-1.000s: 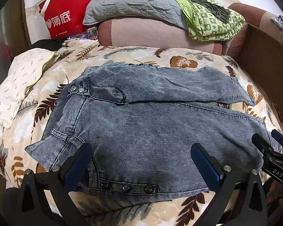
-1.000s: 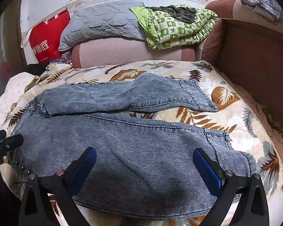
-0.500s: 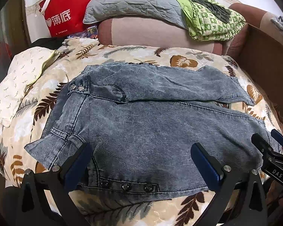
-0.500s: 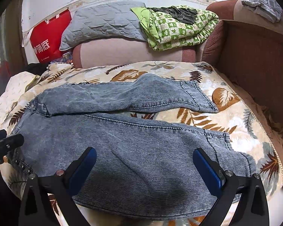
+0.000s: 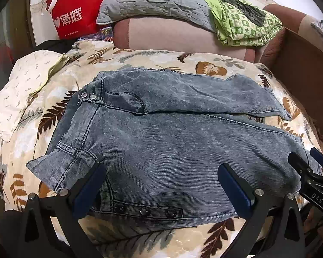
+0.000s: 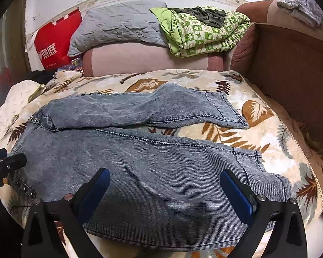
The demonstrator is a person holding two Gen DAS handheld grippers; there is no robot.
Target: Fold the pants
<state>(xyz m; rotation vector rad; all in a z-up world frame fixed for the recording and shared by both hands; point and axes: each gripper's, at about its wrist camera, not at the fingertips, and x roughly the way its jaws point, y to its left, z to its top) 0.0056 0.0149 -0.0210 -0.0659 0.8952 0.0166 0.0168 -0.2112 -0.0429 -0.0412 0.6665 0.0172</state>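
Grey-blue denim pants [image 5: 174,142] lie spread flat on a leaf-patterned bed cover [image 5: 140,60], waist to the left, both legs running right. The far leg [image 6: 140,109] and near leg [image 6: 161,172] lie apart at the cuffs. My left gripper [image 5: 161,185] is open and empty, low over the near waist edge by a row of dark snaps [image 5: 144,210]. My right gripper [image 6: 165,189] is open and empty over the near leg, and also shows at the right of the left wrist view [image 5: 312,172]. The left gripper shows at the left edge of the right wrist view [image 6: 4,163].
A pink sofa back [image 6: 148,58] carries a grey quilted pillow [image 6: 118,28] and a green patterned blanket [image 6: 204,30]. A red bag [image 6: 53,43] stands at the far left. A brown armrest [image 6: 290,64] bounds the right. A cream pillow [image 5: 21,90] lies left.
Both grippers have shifted only slightly; the pants lie as they did.
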